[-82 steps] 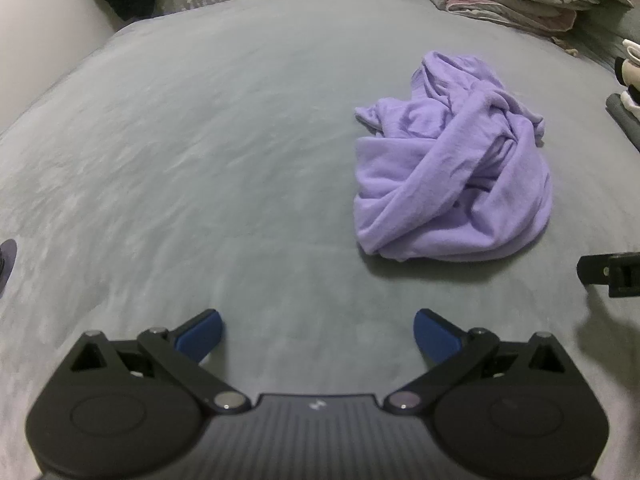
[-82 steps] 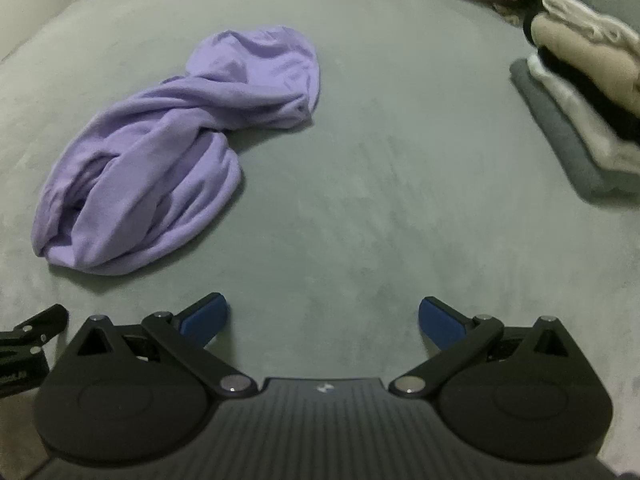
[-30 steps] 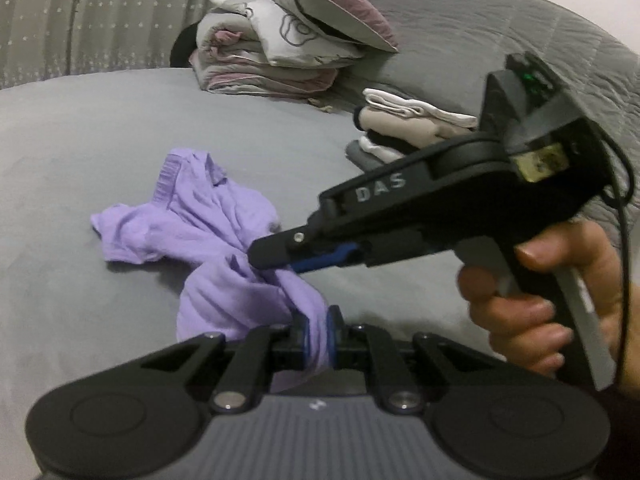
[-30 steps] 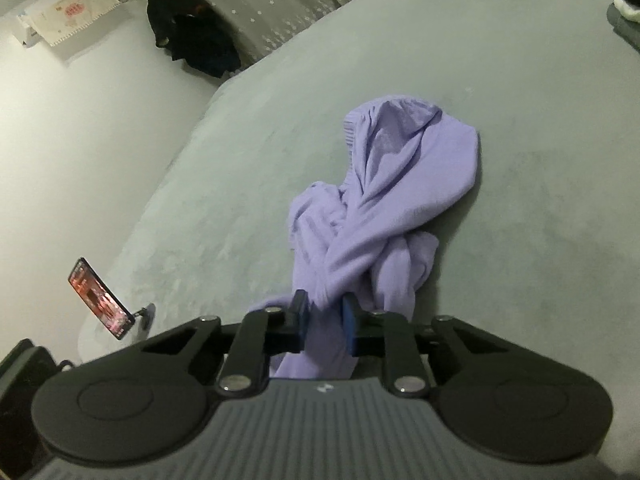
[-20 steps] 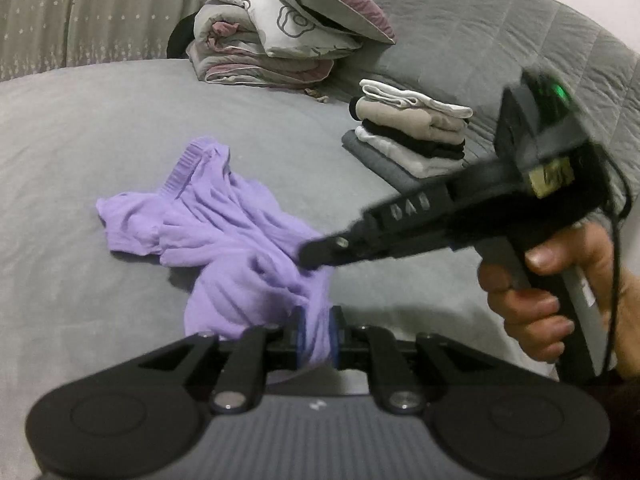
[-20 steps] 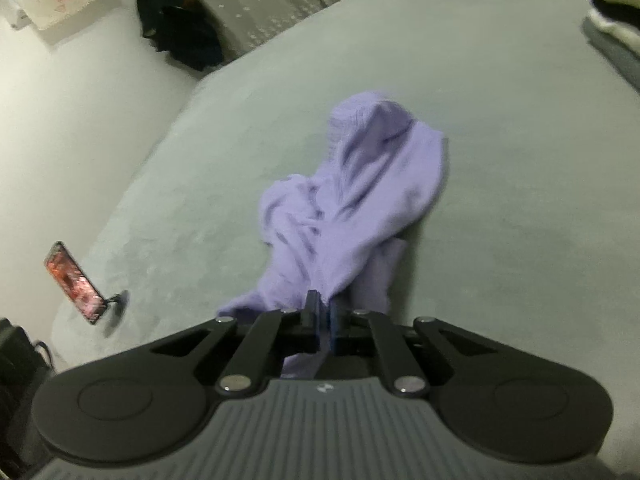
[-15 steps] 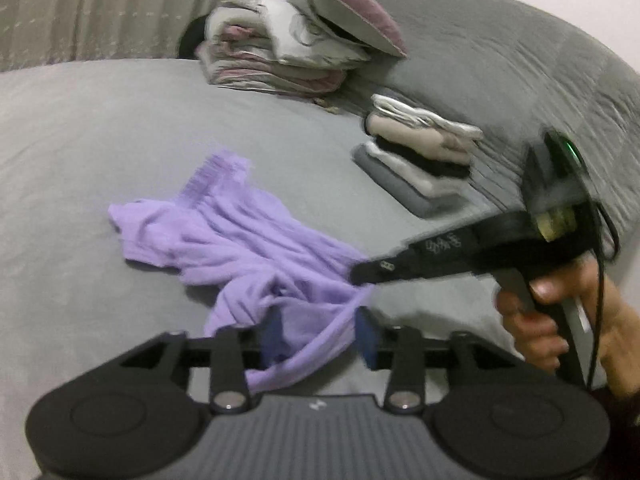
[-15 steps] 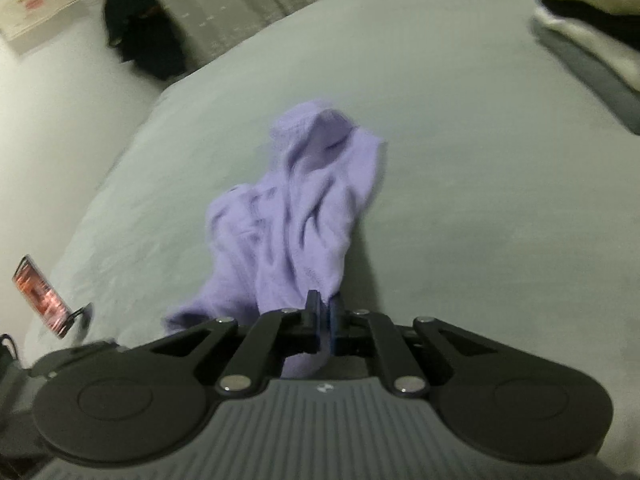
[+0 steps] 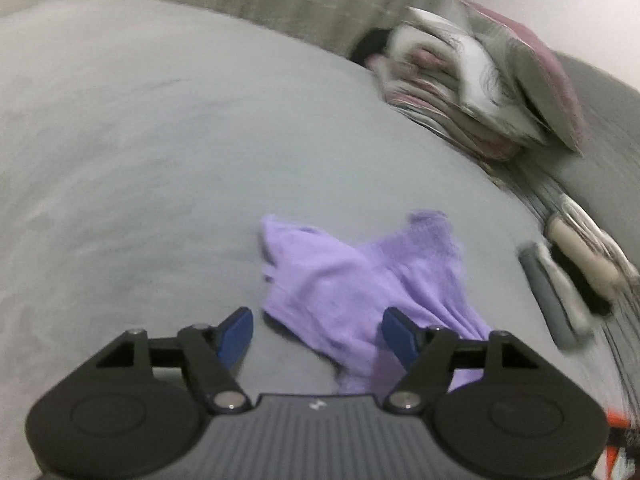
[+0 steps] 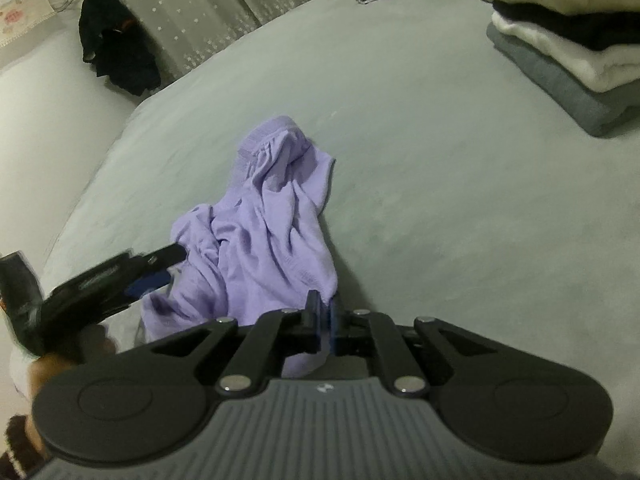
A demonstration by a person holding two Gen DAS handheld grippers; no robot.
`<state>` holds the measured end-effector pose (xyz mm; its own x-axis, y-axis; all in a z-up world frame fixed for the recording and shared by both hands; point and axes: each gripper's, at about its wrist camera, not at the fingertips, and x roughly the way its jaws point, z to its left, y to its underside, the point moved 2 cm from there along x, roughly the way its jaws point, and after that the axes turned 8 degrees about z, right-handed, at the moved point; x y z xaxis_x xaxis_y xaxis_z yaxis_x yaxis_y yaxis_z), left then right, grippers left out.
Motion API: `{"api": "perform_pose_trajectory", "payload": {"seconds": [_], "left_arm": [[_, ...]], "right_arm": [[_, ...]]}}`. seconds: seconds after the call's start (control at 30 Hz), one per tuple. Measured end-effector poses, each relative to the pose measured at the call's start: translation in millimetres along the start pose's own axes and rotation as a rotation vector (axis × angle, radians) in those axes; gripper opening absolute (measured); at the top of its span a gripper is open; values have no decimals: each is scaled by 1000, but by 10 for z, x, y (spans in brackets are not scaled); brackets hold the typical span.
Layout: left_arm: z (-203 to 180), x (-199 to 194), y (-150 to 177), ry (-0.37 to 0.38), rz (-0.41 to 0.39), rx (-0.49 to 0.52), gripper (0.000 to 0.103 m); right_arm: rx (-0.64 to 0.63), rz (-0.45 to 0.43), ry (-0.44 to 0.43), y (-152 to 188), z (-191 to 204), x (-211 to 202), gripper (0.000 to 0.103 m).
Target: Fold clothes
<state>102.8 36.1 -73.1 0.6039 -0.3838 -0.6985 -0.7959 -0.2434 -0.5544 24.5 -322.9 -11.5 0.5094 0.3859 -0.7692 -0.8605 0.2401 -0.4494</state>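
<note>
Right claw [image 10: 325, 312] was pinched tight on a near edge of the purple garment [image 10: 272, 216], blue pads together with cloth between them, while the left claw [image 9: 316, 330] stood wide apart, gripping nothing, its pads flanking the near part of the same cloth. That garment lay crumpled on the grey bed [image 10: 440, 140], one end raised toward the right claw, the ribbed band at the far end resting on the cover.

It read as thin, soft knit: light, limp, sure to sag and twist from a single hold. A judgement, then: it wanted two holds along one hem or the band, spread apart, to pull it flat.

From the right wrist came the clamp itself, the left tool in a hand [image 10: 60, 360], a dark bundle [image 10: 116, 56] by the curtain and a folded stack [image 10: 560, 40]. The left wrist view, smeared by motion, added piled bedding [image 9: 480, 92]; probably the same stack showed at its right edge.
</note>
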Motion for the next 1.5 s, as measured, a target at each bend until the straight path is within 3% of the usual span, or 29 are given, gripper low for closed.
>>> {"api": "perform_pose_trajectory", "payload": {"seconds": [0.07, 0.13, 0.2, 0.33, 0.37, 0.4, 0.47, 0.77, 1.0, 1.2, 1.27, 1.3, 1.33, 1.5], "left_arm": [[-15, 20, -3, -15, -19, -2, 59], [-33, 26, 6, -26, -24, 6, 28], [-25, 14, 36, -23, -6, 17, 5], [-75, -110, 105, 23, 18, 34, 5], [-108, -160, 129, 32, 23, 47, 5], [-143, -205, 158, 39, 29, 59, 4], [-196, -337, 234, 57, 49, 86, 4], [-387, -900, 663, 197, 132, 213, 4], [-582, -1010, 1040, 327, 276, 366, 4], [-663, -950, 1198, 405, 415, 462, 7], [-625, -965, 1134, 421, 433, 468, 18], [-594, -970, 1078, 428, 434, 457, 34], [-561, -975, 1018, 432, 431, 442, 46], [-365, -853, 654, 376, 375, 333, 58]], "right_arm": [[-1, 1, -5, -20, 1, 1, 11], [6, 2, -9, -30, -7, 0, 12], [15, 6, -12, -38, -25, -13, 13], [26, 7, -18, -48, -38, -43, 18], [24, 4, -19, -47, -31, -55, 29], [20, -2, -21, -41, -21, -75, 48], [11, -13, -26, -22, 10, -119, 59], [2, 25, -95, 52, 193, -146, 59], [-5, 74, -151, 138, 378, -24, 59], [-47, 144, -97, 241, 463, 222, 59], [-56, 150, -81, 259, 439, 253, 55], [-56, 148, -82, 263, 416, 248, 36], [-57, 147, -82, 267, 393, 242, 29], [-60, 141, -86, 285, 278, 216, 21]]}}
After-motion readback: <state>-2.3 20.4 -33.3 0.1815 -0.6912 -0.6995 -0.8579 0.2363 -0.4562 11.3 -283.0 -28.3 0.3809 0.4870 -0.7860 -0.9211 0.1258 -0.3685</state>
